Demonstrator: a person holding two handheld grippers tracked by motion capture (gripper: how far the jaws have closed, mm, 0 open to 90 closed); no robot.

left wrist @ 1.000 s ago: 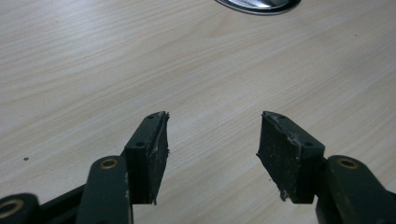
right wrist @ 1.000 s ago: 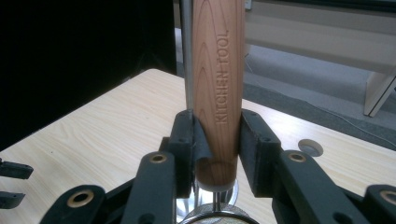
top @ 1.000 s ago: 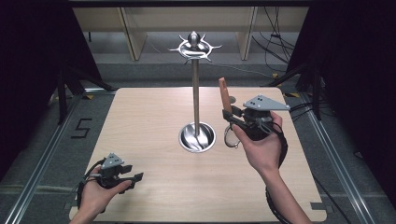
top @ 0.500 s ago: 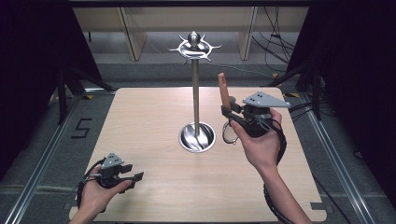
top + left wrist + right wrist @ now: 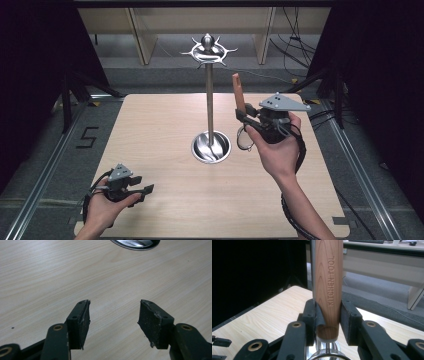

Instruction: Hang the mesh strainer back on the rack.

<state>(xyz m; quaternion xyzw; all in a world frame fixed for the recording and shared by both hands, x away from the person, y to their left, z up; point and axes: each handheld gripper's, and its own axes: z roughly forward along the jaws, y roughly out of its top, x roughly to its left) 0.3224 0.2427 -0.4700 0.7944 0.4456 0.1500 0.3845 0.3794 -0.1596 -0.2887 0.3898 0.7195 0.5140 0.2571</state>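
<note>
On the pale wood desk (image 5: 165, 125) stands one steel stand (image 5: 210, 100); right gripper (image 5: 246, 113), fingers clamped on one upright wooden handle (image 5: 328, 287); left gripper (image 5: 113, 323), fingers apart; dark room.

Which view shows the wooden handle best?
The right gripper view: the wooden handle is close, its stamped words readable, clamped between the jaws. The high view shows the handle small and upright.

Grey floor (image 5: 50, 150), pale wooden shelving (image 5: 145, 35) behind, black curtains (image 5: 35, 45) flanking
</note>
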